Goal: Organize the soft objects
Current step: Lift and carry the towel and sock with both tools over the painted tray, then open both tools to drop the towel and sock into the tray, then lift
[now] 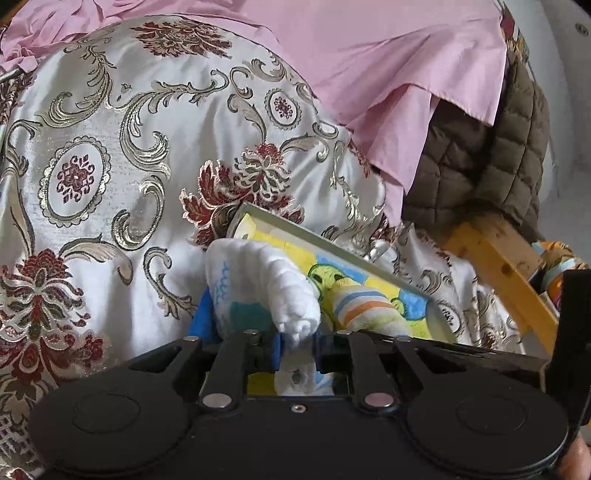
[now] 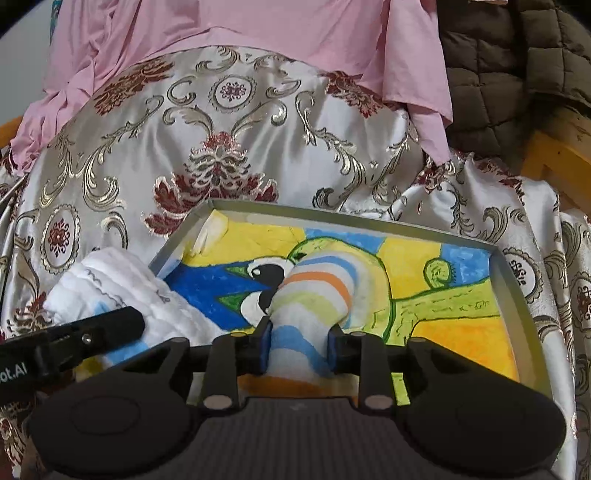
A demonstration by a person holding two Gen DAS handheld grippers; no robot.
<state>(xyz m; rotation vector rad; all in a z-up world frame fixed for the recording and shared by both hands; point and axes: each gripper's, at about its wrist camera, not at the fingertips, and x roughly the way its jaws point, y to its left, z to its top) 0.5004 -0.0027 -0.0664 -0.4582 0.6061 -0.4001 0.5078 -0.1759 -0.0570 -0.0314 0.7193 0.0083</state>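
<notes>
A shallow grey tray (image 2: 496, 258) with a painted yellow, blue and green bottom lies on the bed. My right gripper (image 2: 299, 349) is shut on a rolled striped sock (image 2: 317, 291), which rests on the tray bottom near its front. My left gripper (image 1: 297, 349) is shut on a folded white padded cloth (image 1: 266, 280) with blue print. This white cloth (image 2: 122, 280) lies over the tray's left edge, partly on the bedspread. In the left wrist view the striped sock (image 1: 362, 304) sits just right of the white cloth, inside the tray (image 1: 332, 245).
A shiny white bedspread (image 2: 155, 155) with gold and red flowers covers the bed under the tray. A pink sheet (image 2: 258, 26) lies behind it, with a brown quilted jacket (image 2: 509, 74) at the right. A wooden bed frame (image 1: 502, 266) runs along the right side.
</notes>
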